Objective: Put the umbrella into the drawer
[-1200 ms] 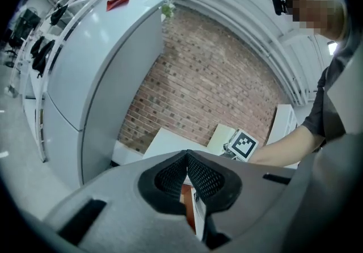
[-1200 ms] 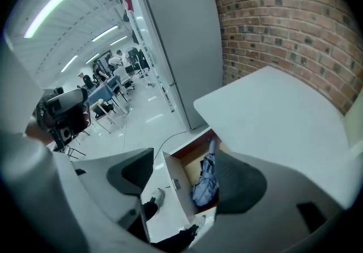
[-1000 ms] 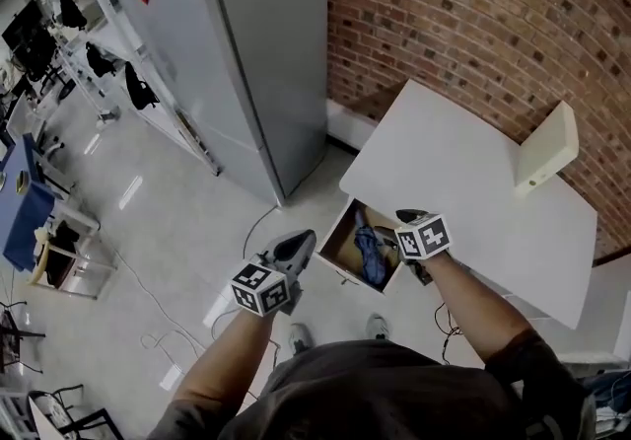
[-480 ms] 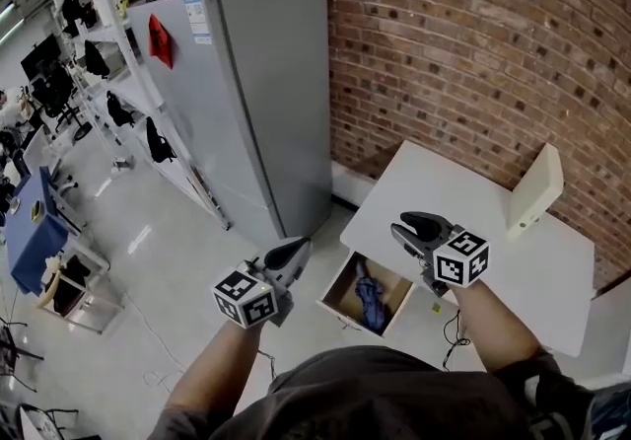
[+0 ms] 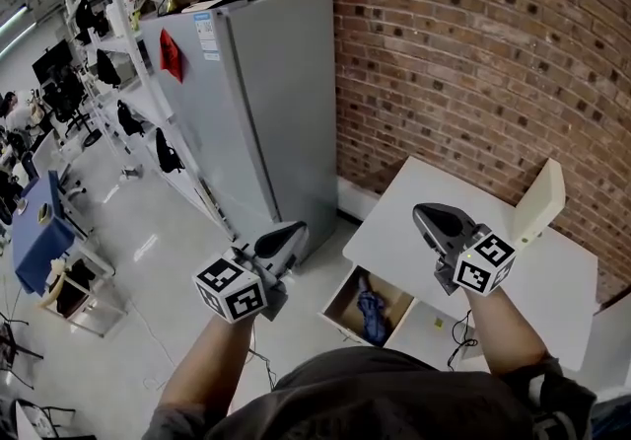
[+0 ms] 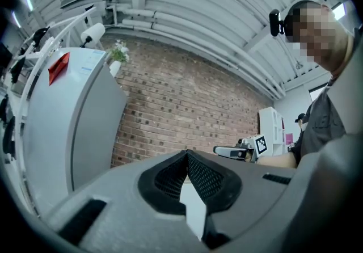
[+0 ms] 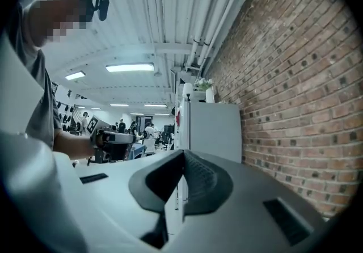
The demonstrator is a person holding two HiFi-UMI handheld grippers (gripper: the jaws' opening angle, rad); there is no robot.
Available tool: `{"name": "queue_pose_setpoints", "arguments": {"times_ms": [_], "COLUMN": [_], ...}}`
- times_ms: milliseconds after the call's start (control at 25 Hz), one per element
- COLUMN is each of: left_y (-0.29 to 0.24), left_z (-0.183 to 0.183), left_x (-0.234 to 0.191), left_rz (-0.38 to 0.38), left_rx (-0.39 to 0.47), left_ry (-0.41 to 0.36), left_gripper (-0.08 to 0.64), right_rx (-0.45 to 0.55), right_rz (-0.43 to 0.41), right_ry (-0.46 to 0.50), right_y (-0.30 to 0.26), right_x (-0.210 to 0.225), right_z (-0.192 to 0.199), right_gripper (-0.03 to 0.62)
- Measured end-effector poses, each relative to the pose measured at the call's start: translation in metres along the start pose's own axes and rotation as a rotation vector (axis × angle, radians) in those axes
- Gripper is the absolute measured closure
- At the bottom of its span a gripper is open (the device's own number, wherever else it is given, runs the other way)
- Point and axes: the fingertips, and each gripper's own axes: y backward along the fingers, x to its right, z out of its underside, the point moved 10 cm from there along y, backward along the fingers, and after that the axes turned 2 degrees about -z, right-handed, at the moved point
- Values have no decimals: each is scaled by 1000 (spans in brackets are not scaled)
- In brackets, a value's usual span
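Blue umbrella inside drawer (pulled open).

Dark grey short-sleeved shirt; grey left tongs and right tongs.

Brick wall, grey fridge

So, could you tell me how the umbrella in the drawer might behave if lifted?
The umbrella looks folded, its blue cloth loosely bunched, so the cloth would probably flop when lifted. It fits within the drawer, so it is likely light. The drawer's walls should stop any rolling.
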Motion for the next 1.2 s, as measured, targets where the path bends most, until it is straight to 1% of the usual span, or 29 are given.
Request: {"name": "queue_pose_setpoints", "arguments": {"times_ms": [80, 240, 560, 800, 1200], "left_y": [1, -1, 1, 6, 11], "left_z": [-3, -3, -2, -1, 0], "left_x": [2, 8, 15, 19, 26], "left_rz": [-6, -11, -7, -14, -15], "left_rx": [8, -7, -16, -8, -6], "left_ry": [2, -29, -52, -55, -55], "left_gripper": [561, 561, 561, 561, 561], "right_rx": [-9, -10, -19, -38, -44], "right_rz": [3, -11, -14, -11, -18], "right_ry": [-3, -10, -2, 28, 27], "right_y": [0, 1, 0, 2, 4], "right_x": [1, 0, -3, -8, -13], "right_z": [-3, -3, -2, 0, 0], "right_gripper": [600, 601, 601, 601, 601]}}
